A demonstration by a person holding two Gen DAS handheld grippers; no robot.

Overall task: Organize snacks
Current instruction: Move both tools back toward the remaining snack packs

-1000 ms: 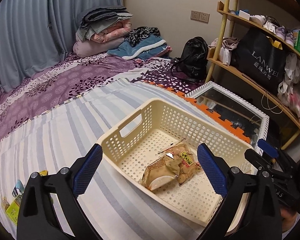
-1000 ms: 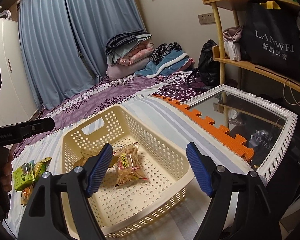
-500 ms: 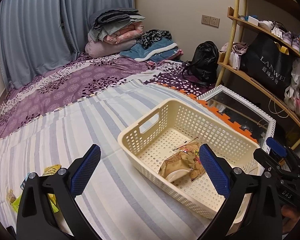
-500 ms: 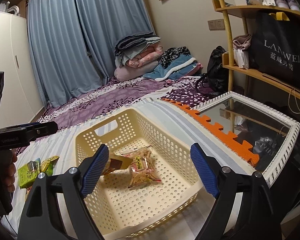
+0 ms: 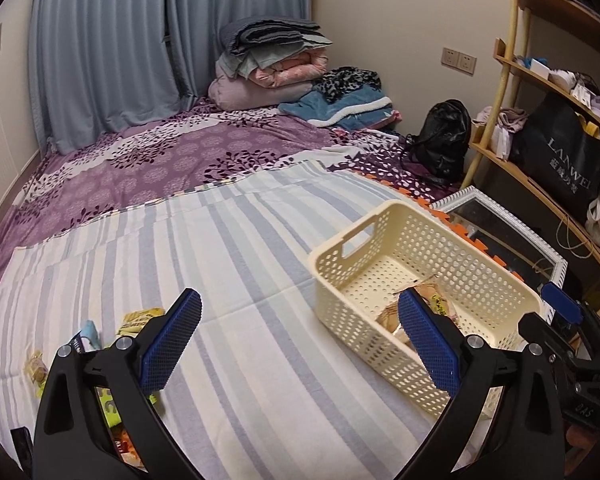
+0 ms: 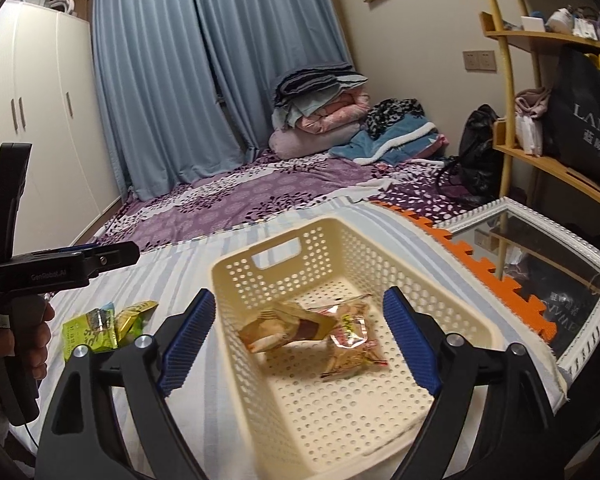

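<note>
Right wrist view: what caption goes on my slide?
Open right gripper above cream basket holding two snack packets.

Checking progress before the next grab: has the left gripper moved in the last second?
Yes. The left gripper has swung left, off the basket toward the loose snacks.

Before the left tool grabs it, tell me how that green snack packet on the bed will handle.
The green snack packet looks crinkled and glossy, so likely floppy and slippery. It seems thin and light, lying flat on the striped sheet, so a pinch may gather fabric.
</note>
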